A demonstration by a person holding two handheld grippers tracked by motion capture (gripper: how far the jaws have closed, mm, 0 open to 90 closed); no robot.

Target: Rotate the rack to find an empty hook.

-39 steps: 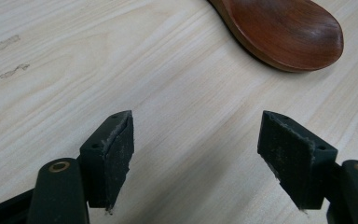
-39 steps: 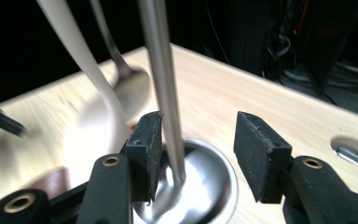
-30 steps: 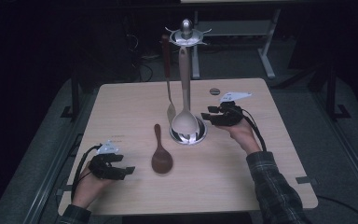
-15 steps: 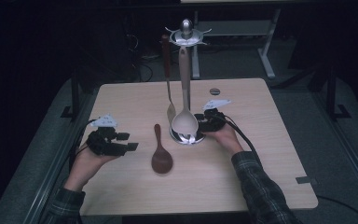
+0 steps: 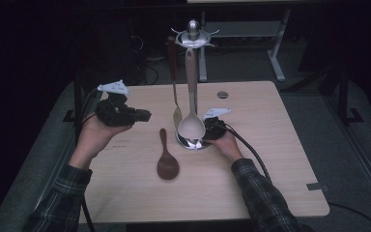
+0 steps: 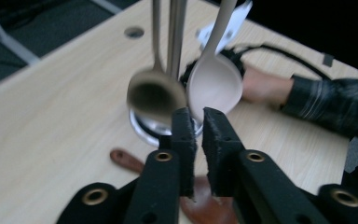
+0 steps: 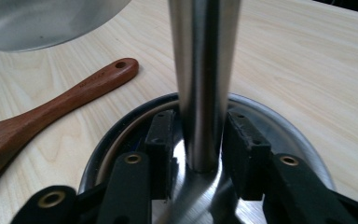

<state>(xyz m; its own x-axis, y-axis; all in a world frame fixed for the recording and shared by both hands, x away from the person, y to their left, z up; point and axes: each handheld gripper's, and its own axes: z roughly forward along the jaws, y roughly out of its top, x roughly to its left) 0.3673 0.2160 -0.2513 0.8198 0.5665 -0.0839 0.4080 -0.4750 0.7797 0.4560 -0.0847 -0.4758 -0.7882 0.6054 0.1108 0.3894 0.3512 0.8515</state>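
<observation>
Right gripper (image 7: pixel 199 140) hugs stand pole (image 7: pixel 204 70), contact unclear; left gripper (image 6: pixel 199 126) near-shut, empty, ladles blurred

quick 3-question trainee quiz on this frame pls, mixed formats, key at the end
1. True or false: the wooden spoon hangs from the utensil stand.
2. Which gripper has its jaws on either side of the stand's steel pole? A) left gripper B) right gripper C) neither
3. Fill in: the left gripper has nothing between its jaws, and they stand nearly ____.

Key
1. False: it lies flat on the table, left of the stand's base.
2. B: the right gripper straddles the pole just above the base.
3. Shut: they have just been closing on nothing, held up in the air facing the pale ladle.
</observation>
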